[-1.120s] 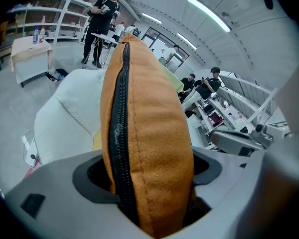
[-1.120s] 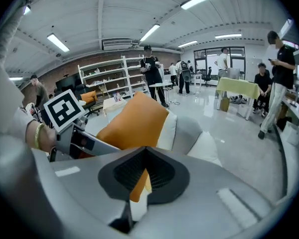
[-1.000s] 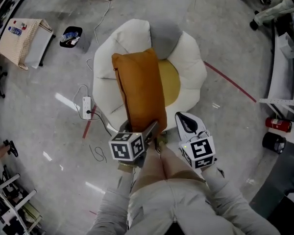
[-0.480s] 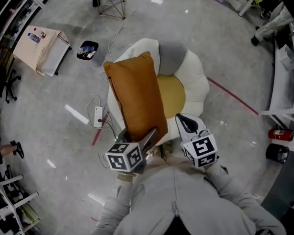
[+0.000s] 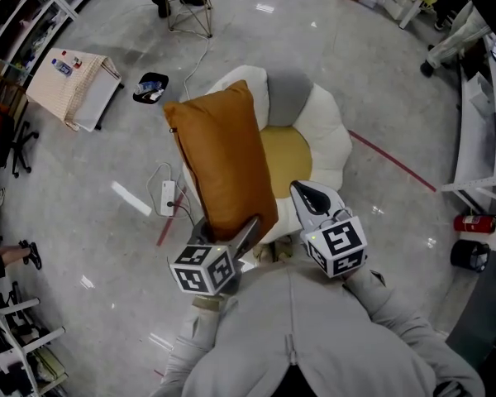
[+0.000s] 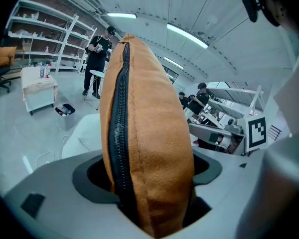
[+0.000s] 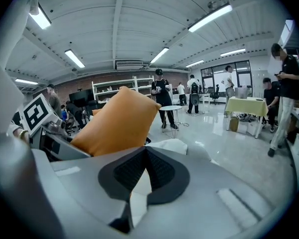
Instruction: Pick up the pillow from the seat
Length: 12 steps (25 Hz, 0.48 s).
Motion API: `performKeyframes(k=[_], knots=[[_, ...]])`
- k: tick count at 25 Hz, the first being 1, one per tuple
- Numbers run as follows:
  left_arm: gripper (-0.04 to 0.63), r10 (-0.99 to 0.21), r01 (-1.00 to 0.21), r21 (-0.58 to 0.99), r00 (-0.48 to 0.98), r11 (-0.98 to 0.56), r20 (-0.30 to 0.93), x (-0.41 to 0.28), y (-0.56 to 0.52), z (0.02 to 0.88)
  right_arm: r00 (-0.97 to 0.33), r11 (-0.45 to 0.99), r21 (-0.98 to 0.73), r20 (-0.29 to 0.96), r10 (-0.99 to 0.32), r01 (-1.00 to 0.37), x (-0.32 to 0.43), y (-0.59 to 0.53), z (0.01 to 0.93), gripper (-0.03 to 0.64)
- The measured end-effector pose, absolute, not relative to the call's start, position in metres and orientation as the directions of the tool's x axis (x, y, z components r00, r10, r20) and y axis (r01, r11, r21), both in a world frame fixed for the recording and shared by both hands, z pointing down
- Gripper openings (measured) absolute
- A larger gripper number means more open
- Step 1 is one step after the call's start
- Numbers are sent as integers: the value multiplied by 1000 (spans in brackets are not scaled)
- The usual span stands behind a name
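1. Orange fabric fills the left gripper view. The pillow [image 6: 149, 133] stands edge-on between the jaws of the left tool [image 6: 147, 183], its black zip [image 6: 117, 133] faces the camera, and both pads press into its sides. That's a firm grip.
2. Over to the head view: the left tool [image 5: 227, 231] has the pillow [image 5: 223, 160] by its near end. The pillow stretches away from the person over the left side of the seat [image 5: 326, 131].
3. The seat is a white, flower-shaped cushion with a yellow middle [image 5: 288, 160] and one grey petal [image 5: 288, 85]. It sits flat on the shiny grey floor [image 5: 380, 73].
4. The right tool [image 5: 310, 198] hangs just beside the pillow's right edge, over the near rim of the seat and apart from the pillow.
5. In its own view, the right tool [image 7: 145, 151] has its jaw tips together and nothing between them. The pillow [image 7: 114, 123] rises to its left, above the white seat [image 7: 172, 146].
6. On the floor, a white power strip [image 5: 169, 198] lies just left of the seat and a red line [image 5: 393, 162] runs off to its right.
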State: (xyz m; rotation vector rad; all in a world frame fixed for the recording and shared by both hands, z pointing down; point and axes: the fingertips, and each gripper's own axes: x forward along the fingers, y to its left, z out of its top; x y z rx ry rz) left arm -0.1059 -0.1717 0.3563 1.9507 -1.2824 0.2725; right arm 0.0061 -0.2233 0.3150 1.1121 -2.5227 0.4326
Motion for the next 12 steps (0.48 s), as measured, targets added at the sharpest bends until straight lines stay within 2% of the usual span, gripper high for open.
performKeyframes(k=[12], knots=[[408, -672, -850, 460, 499, -256, 548, -91, -170, 350, -605, 611, -138, 419, -677, -779, 16, -216, 307, -2]])
